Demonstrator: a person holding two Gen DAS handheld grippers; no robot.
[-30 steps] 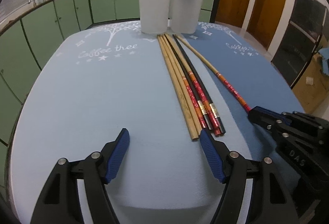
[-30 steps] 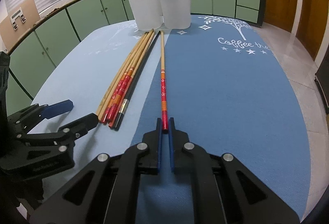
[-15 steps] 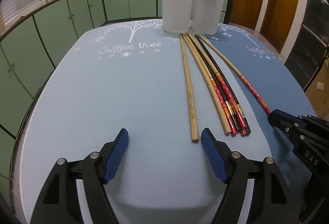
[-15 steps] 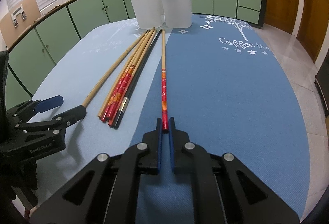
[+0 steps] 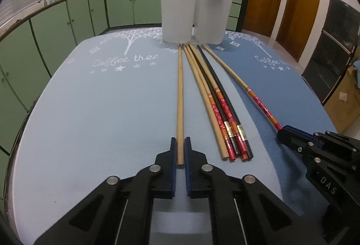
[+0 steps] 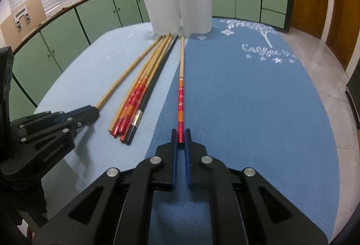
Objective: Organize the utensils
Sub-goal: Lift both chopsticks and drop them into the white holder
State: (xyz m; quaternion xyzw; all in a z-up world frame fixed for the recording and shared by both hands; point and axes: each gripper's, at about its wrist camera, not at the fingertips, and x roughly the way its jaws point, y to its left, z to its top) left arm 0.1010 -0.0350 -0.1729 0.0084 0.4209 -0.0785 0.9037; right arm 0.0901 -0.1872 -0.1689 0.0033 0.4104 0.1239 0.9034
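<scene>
Two slender chopsticks (plain bamboo (image 5: 180, 96), red-lacquered (image 6: 180, 96)), clamped

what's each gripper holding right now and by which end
Left gripper clamps the plain wooden chopstick at its near end. Right gripper clamps the red-handled chopstick at its red near end.

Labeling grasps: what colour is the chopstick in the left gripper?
Plain tan bamboo chopstick, unpatterned; left wrist view.

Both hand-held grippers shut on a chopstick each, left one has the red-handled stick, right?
Not quite. The left hand-held gripper is shut on a plain wooden chopstick, as the left wrist view shows. The red-handled chopstick is in the right hand-held gripper. Both are shut, each on one chopstick.
</scene>
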